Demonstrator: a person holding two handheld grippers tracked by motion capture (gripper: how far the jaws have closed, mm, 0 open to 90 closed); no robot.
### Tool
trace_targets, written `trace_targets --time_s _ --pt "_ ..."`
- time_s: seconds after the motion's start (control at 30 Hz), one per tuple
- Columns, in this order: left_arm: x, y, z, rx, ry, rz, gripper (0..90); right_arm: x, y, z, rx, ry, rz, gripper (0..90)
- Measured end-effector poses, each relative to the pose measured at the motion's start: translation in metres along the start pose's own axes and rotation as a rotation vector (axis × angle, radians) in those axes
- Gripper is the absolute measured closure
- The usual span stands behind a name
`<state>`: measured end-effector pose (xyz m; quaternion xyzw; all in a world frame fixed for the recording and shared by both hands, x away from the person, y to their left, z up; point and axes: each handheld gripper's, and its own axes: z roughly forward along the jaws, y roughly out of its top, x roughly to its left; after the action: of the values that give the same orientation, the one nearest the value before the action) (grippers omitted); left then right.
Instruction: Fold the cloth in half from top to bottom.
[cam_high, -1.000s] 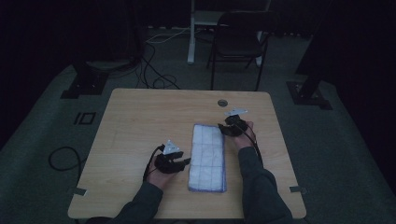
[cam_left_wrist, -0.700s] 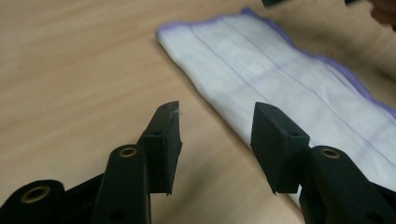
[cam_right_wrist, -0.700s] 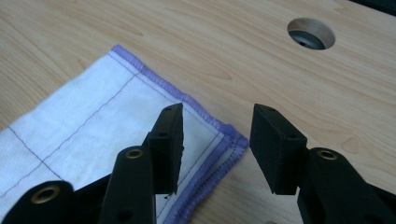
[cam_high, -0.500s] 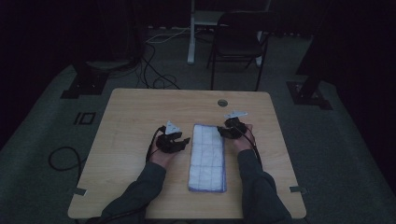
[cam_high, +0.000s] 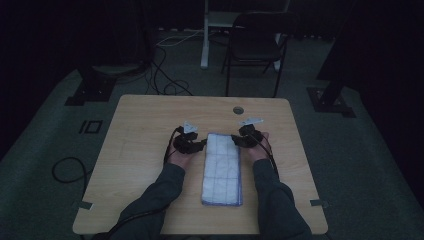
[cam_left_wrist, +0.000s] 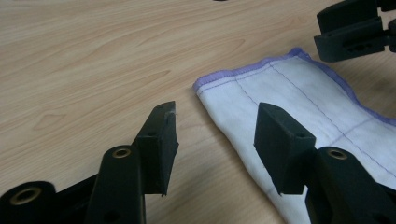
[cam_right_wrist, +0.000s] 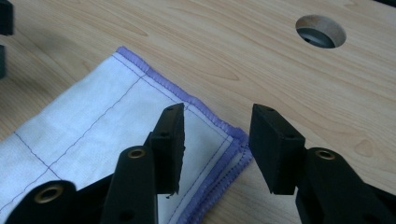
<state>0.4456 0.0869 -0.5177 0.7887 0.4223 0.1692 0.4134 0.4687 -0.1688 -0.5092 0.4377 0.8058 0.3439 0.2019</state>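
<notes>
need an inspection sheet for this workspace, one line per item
surface: light wooden table with a round cable hole near its far edge
job's things: folded white cloth with purple stitched edges, lying flat
clutter: nothing seen
grippers: left gripper open at the cloth's far left corner; right gripper open over its far right corner
cables: loops on the floor left of the table
surroundings: dark room, black chair beyond the table

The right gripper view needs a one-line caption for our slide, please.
Open right gripper poised over a corner of the folded white cloth on the wooden table.
</notes>
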Motion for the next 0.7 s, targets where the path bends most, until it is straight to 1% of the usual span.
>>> trace_targets --time_s 0.1,0.13,0.17,0.2,0.3,0.33,0.37,0.4,0.43,0.5,0.53,0.63,0.7 --pt "-0.001 0.0 0.002 0.002 -0.003 -0.006 48.8 0.0 0.0 0.001 0.006 -0.003 0.014 56.6" --pt "-0.002 0.001 0.008 0.019 -0.002 -0.001 48.8 0.0 0.0 0.001 0.006 -0.003 0.014 56.4" --pt "-0.003 0.003 0.011 0.029 -0.004 -0.001 48.7 -0.002 0.0 0.003 0.009 -0.007 0.037 55.4" --pt "-0.004 0.004 0.013 0.039 -0.004 0.004 48.7 -0.002 0.0 0.003 0.012 -0.01 0.047 54.9" --pt "-0.004 0.007 0.018 0.05 -0.004 0.0 48.6 -0.003 -0.001 0.005 0.02 -0.017 0.057 54.5" --pt "-0.004 0.009 0.023 0.06 0.001 -0.004 48.6 -0.006 -0.002 0.008 0.022 -0.017 0.095 54.3" --pt "-0.003 0.009 0.028 0.069 0.007 -0.013 48.6 -0.007 -0.001 0.009 0.021 -0.016 0.106 54.0" --pt "-0.002 0.009 0.03 0.073 0.006 -0.018 48.6 -0.007 -0.001 0.01 0.026 -0.016 0.115 53.5" --pt "-0.001 0.008 0.033 0.076 0.008 -0.026 48.6 -0.007 -0.001 0.011 0.03 -0.015 0.115 53.0" --pt "0.0 0.008 0.035 0.084 0.015 -0.028 48.5 -0.006 -0.001 0.014 0.043 -0.006 0.11 51.7" --pt "0.001 0.009 0.039 0.091 0.027 -0.037 48.6 -0.006 -0.001 0.016 0.051 -0.009 0.109 51.1" --pt "0.001 0.012 0.042 0.094 0.035 -0.039 48.6 -0.006 -0.003 0.019 0.065 -0.019 0.118 50.0" --pt "0.0 0.013 0.046 0.109 0.04 -0.037 48.4 -0.007 -0.004 0.021 0.073 -0.026 0.119 48.9"
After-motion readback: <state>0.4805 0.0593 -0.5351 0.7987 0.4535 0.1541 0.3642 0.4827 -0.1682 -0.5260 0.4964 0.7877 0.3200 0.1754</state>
